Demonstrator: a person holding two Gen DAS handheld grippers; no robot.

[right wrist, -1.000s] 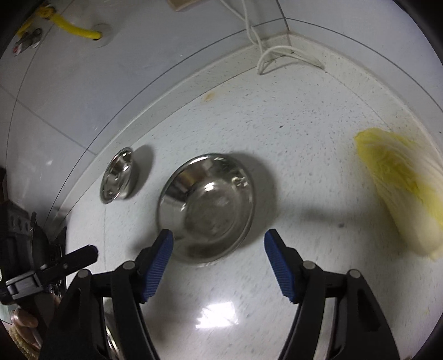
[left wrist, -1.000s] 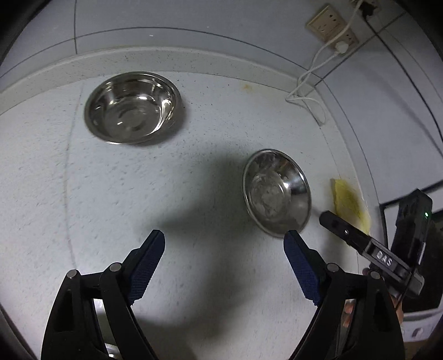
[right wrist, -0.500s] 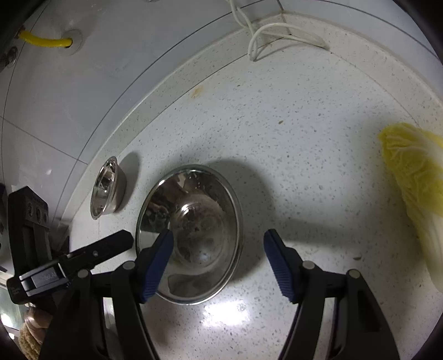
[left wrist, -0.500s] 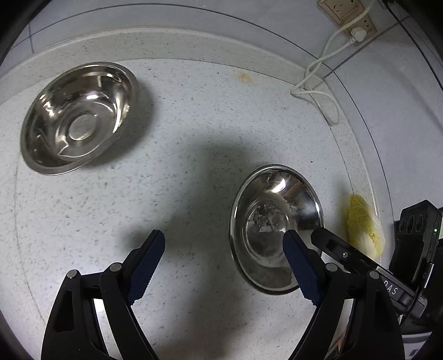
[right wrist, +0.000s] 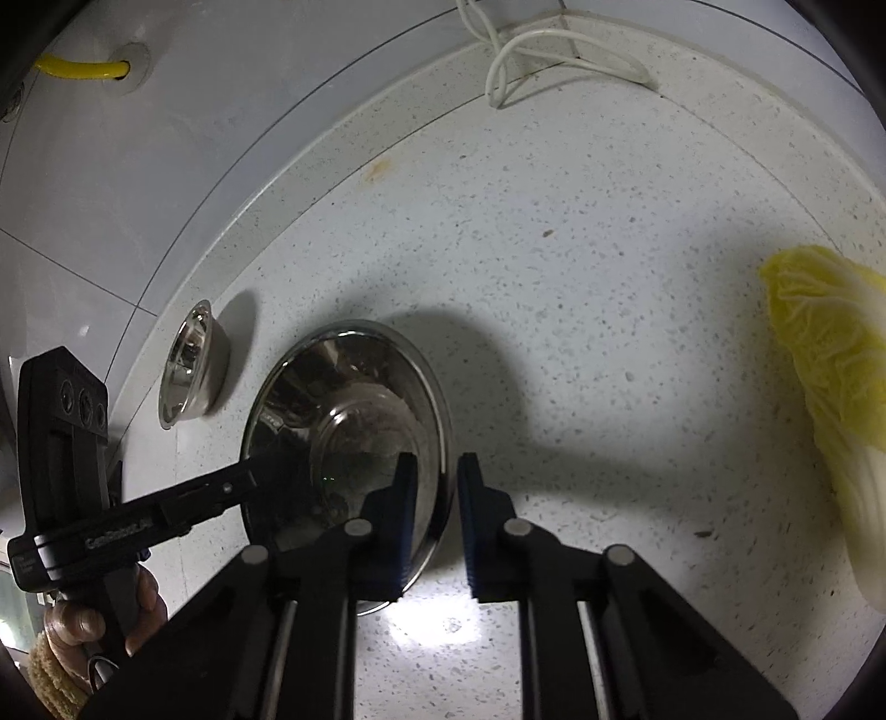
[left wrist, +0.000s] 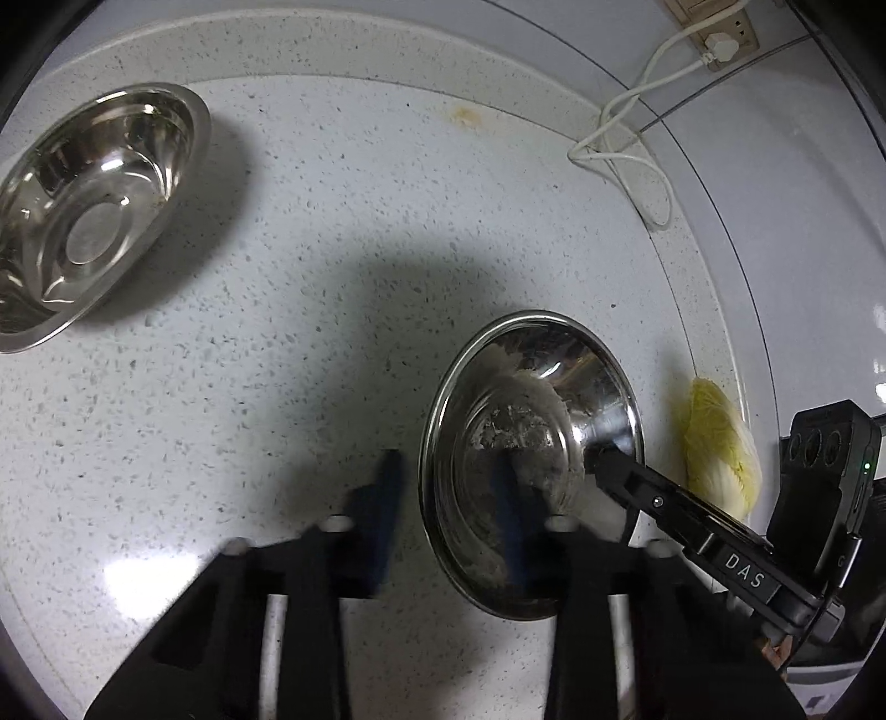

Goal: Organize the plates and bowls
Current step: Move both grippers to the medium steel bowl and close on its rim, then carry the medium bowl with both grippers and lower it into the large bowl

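Note:
A shallow steel bowl [left wrist: 526,421] [right wrist: 343,387] sits on the speckled white counter [left wrist: 332,277]. My left gripper [left wrist: 446,471] straddles its left rim; its jaws are blurred and closing, one pad outside and one inside, with a gap still showing. My right gripper [right wrist: 437,462] straddles the opposite rim; its jaws are closing too, and the blue pads pinch the thin edge. Each gripper shows in the other's view: the right gripper [left wrist: 603,471] and the left gripper [right wrist: 255,471]. A second steel bowl [left wrist: 83,216] [right wrist: 191,365] rests apart near the back wall.
A yellow cabbage [left wrist: 720,437] [right wrist: 830,387] lies on the counter to the right of the held bowl. A white cable [left wrist: 626,138] [right wrist: 531,50] loops in the back corner below a wall socket [left wrist: 714,27]. A person's hand [right wrist: 83,620] holds the left gripper's handle.
Both grippers came down onto the near bowl. Their jaws went from wide open to narrow, each around one side of the rim. The far bowl and cabbage stayed put.

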